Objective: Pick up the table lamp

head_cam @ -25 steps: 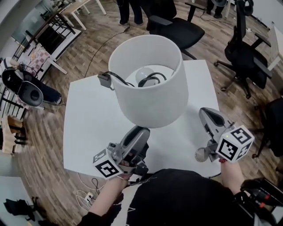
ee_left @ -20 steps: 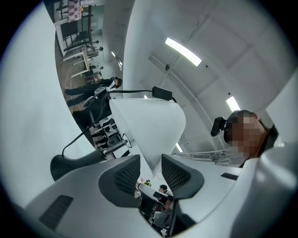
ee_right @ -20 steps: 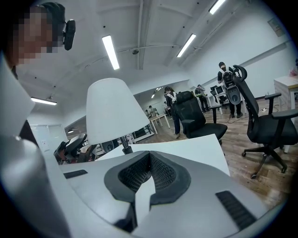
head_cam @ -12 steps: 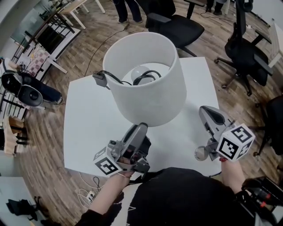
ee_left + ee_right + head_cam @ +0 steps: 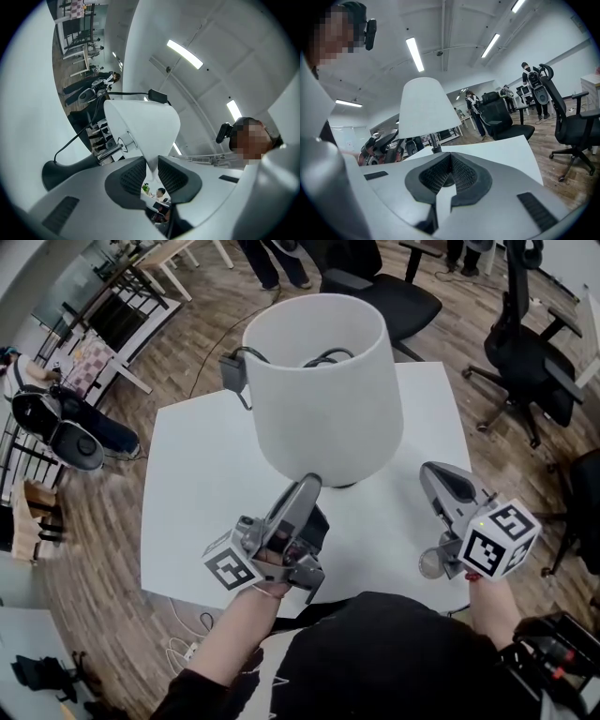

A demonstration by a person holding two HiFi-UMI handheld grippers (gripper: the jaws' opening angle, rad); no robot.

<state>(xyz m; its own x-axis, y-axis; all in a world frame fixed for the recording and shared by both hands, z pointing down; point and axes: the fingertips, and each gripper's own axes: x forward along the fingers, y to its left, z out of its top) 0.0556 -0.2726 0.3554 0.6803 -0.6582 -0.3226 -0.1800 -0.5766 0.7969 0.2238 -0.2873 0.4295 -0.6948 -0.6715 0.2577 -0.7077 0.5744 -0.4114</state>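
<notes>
Narrower than before, left gripper jaws are closing astride the table lamp's near shade rim; right gripper shut, empty.

An open-plan office. Black swivel chairs stand on a wood-plank floor around a white desk, with more white desks beyond its far left corner. Long strip lights run across the white ceiling, and people stand among the chairs.
</notes>
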